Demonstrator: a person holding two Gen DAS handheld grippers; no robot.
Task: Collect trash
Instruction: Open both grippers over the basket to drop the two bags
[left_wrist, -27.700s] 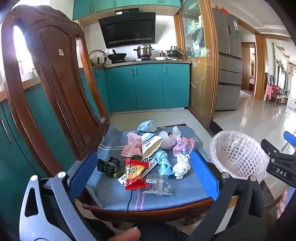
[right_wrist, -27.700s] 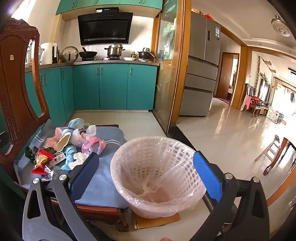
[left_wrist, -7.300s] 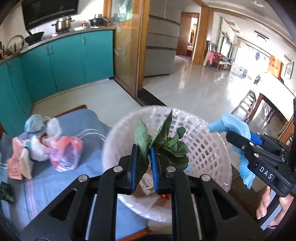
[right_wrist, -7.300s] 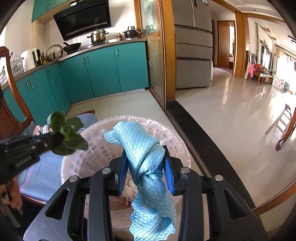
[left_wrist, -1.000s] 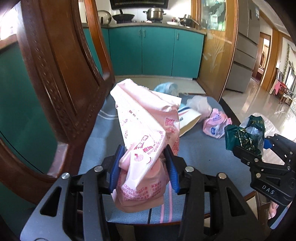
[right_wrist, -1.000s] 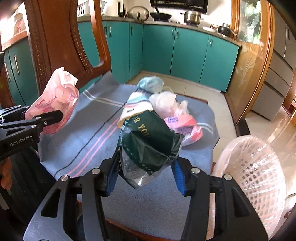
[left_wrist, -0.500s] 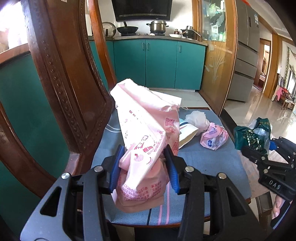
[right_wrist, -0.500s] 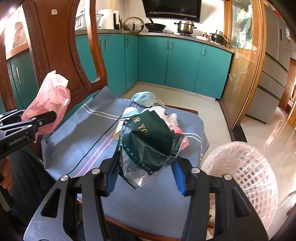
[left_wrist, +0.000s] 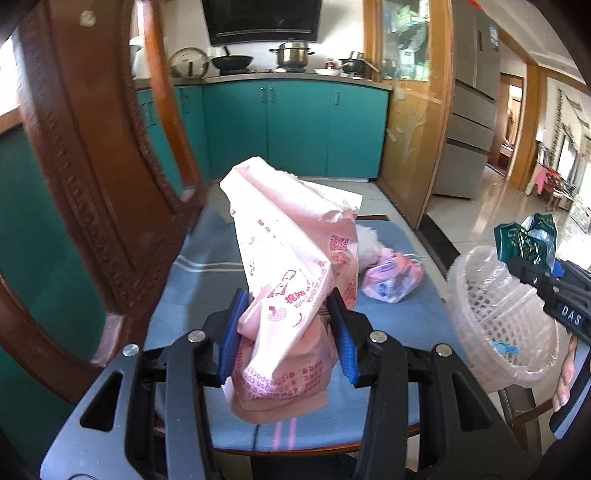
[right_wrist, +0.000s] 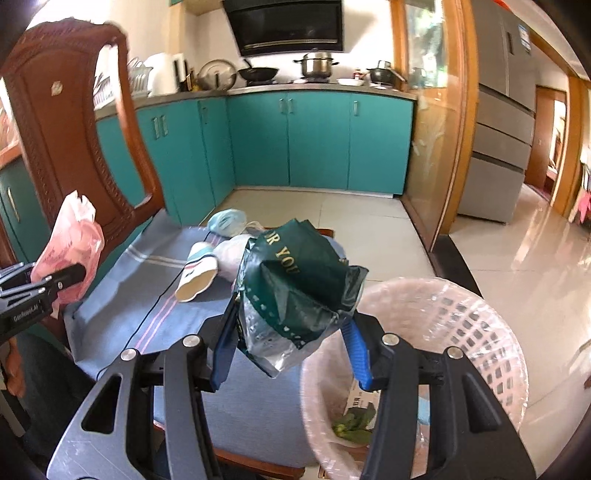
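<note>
My left gripper (left_wrist: 286, 332) is shut on a crumpled pink plastic bag (left_wrist: 295, 273) with red print, held above the blue seat cushion (left_wrist: 195, 280) of the wooden chair. My right gripper (right_wrist: 291, 347) is shut on a dark green wrapper (right_wrist: 295, 284) with gold letters, near the rim of the white lattice trash basket (right_wrist: 454, 314). In the left wrist view the basket (left_wrist: 491, 317) stands at the right, and the green wrapper (left_wrist: 524, 240) hangs above its far rim. On the cushion lie a paper cup (right_wrist: 195, 273), a blue face mask (right_wrist: 225, 221) and a small pink packet (left_wrist: 391, 277).
The carved wooden chair back (left_wrist: 96, 155) rises close on the left. Teal kitchen cabinets (right_wrist: 317, 140) line the far wall, and a grey fridge (right_wrist: 498, 107) stands at the right beyond a glossy tiled floor (right_wrist: 517, 251). Leafy greens (right_wrist: 352, 424) lie in the basket.
My right gripper has carried the green wrapper to the right, from over the cushion to the basket's rim. My left gripper has drawn back slightly with the pink bag.
</note>
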